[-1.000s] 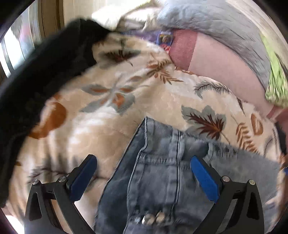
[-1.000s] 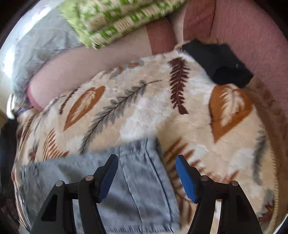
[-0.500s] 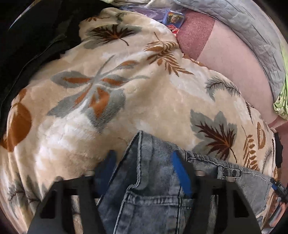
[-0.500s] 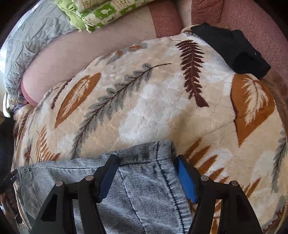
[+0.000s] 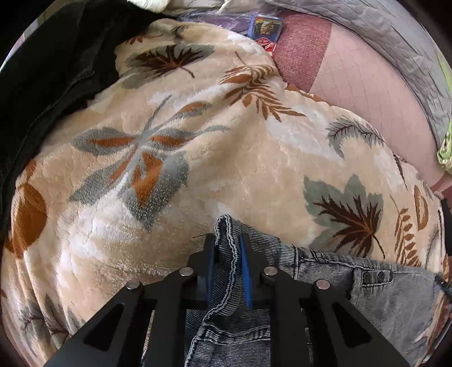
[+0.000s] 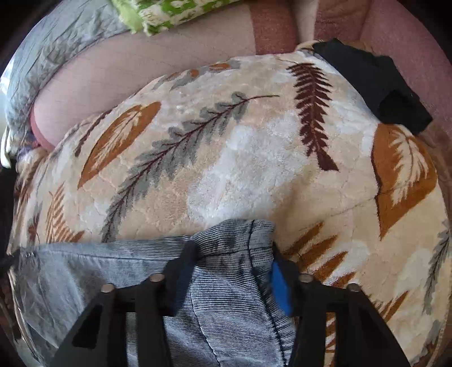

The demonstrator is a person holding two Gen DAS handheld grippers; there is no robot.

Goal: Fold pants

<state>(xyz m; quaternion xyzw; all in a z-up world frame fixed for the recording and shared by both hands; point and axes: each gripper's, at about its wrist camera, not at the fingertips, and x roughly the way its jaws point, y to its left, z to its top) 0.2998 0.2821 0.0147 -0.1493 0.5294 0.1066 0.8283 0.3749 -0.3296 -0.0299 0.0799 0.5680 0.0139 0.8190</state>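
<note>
We note the largest item first: a cream plush blanket [image 5: 254, 169] printed with rust, grey and dark brown leaves, which fills most of both views and bears everything we handle. Behind it runs a pink quilted cushion [image 5: 367, 93], with a grey quilted cover [image 5: 395, 36] above that. In the left wrist view a black garment [image 5: 50, 70] lies along the blanket's left side; a small colourful packet [image 5: 265, 25] sits near the top edge. In the right wrist view a green-and-white patterned cloth [image 6: 175, 11] rests on the cushion, and a black cloth [image 6: 373, 82] lies at the blanket's upper right corner.

The pants [image 5: 353, 296] — grey-blue washed denim — lie on the near part of the blanket, spread between the two grippers, with metal rivets showing near the pocket.

The left gripper [image 5: 227, 271] has its blue pads pressed nearly together, with a stitched corner of the denim pinched between them and standing up past the tips.

The right gripper [image 6: 231, 279] is about half spread; a bunched fold of the denim's other end fills the gap between the fingers. We cannot tell whether the pads press on the fabric — they are partly hidden by it.
</note>
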